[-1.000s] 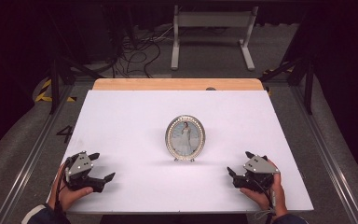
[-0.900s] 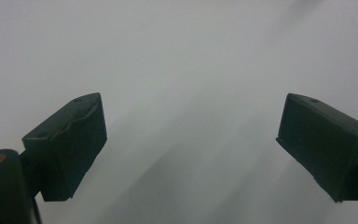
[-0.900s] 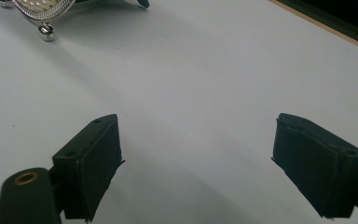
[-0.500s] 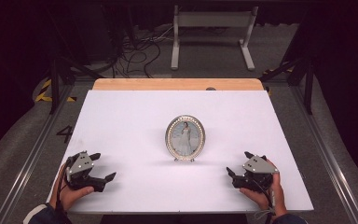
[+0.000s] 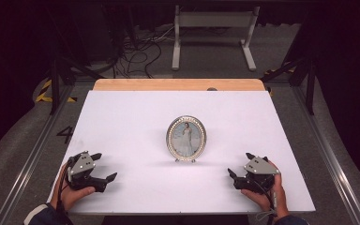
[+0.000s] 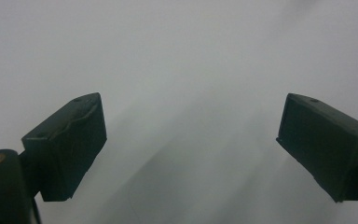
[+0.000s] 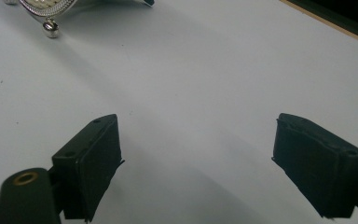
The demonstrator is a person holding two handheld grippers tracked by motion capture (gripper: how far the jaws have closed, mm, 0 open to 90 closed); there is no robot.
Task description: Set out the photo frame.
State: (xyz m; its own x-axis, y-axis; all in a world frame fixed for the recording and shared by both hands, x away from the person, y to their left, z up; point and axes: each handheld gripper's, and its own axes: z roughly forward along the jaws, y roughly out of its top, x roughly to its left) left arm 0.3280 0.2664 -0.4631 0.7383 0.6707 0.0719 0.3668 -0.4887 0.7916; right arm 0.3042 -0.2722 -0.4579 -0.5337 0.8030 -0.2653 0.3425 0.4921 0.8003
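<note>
Frame (image 5: 186, 138) stood upright mid-table (image 5: 122, 117), oval, silver, shiny, with a picture of someone in white. Both claws, left (image 5: 104, 167) and right (image 5: 240, 165), gaped wide, empty, well apart from frame.

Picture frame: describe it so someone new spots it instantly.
Start at the white table. Near its middle, between the left tongs and right tongs but farther back, the picture frame stands upright. It is a silver oval on small feet, holding a photo of a figure in white.

White table (image 5: 122, 122), cables on floor (image 5: 138, 49) behind.
</note>
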